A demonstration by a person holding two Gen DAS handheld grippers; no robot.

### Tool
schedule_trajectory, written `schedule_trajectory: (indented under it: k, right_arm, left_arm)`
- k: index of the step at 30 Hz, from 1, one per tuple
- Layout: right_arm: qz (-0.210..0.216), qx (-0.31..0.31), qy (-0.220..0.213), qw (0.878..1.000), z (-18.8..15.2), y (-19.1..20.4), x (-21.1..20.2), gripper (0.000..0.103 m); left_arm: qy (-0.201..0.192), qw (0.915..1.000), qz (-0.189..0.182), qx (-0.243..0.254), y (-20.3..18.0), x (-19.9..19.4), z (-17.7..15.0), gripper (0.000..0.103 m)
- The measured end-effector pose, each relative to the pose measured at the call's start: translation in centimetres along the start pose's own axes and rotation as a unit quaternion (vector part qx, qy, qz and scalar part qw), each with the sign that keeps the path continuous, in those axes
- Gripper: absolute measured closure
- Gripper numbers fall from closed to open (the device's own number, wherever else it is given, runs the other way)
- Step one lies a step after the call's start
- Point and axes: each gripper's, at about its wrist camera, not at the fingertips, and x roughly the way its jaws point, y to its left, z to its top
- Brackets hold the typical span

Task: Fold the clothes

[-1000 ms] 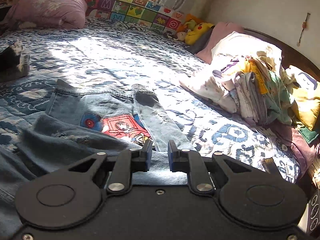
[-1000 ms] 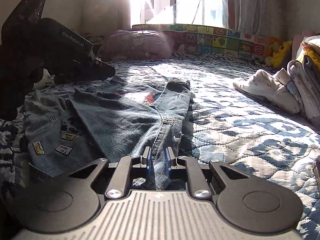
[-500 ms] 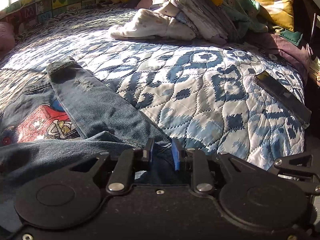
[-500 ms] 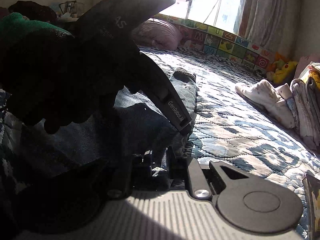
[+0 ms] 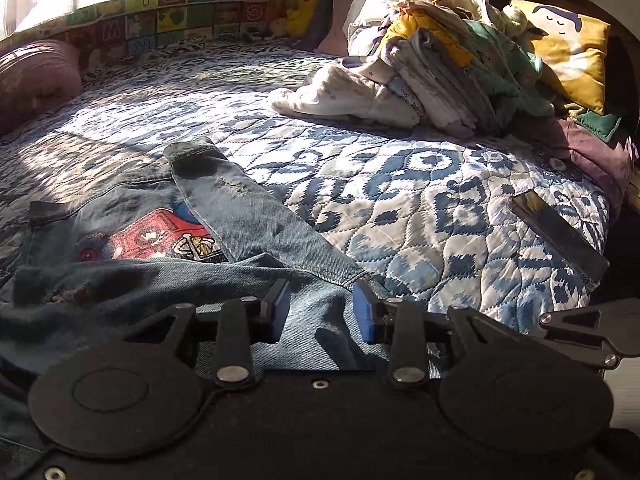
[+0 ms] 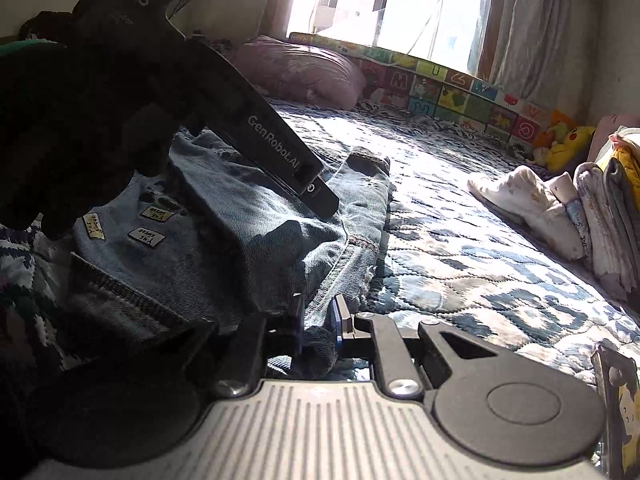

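Observation:
A blue denim jacket (image 5: 248,220) with a red cartoon print lies partly folded on the quilted bed (image 5: 420,208). One sleeve runs across it. My left gripper (image 5: 321,305) hovers open just over the folded denim edge, its jaws apart with cloth beneath them. In the right wrist view the jacket (image 6: 260,240) shows small patches. My right gripper (image 6: 319,322) is shut on a bunched fold of its denim hem. The left gripper's black body (image 6: 272,148), held by a dark gloved hand (image 6: 80,120), hangs over the jacket.
A stack of folded clothes (image 5: 440,72) and a yellow pillow (image 5: 568,48) sit at the bed's far right. A dark flat strip (image 5: 560,236) lies near the right edge. A pink pillow (image 6: 296,68) and a plush toy (image 6: 568,140) line the window side.
My left gripper's jaws have widened over the denim fold, and its view swung right, then settled. The right gripper stays shut on the hem.

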Motion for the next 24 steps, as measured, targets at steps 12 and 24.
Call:
schedule_trajectory:
  k: [12,24]
  right_arm:
    - [0.028,0.006,0.034,0.999,-1.1,0.2,1.0,0.081]
    - [0.022,0.018,-0.010,1.000,-0.1,-0.4,-1.2,0.073]
  left_arm:
    - [0.004,0.9998,0.016,-0.006,0.1,-0.5,-3.1,0.070]
    - [-0.024,0.9914,0.012,-0.128,4.7,-4.7,-3.1,0.062]
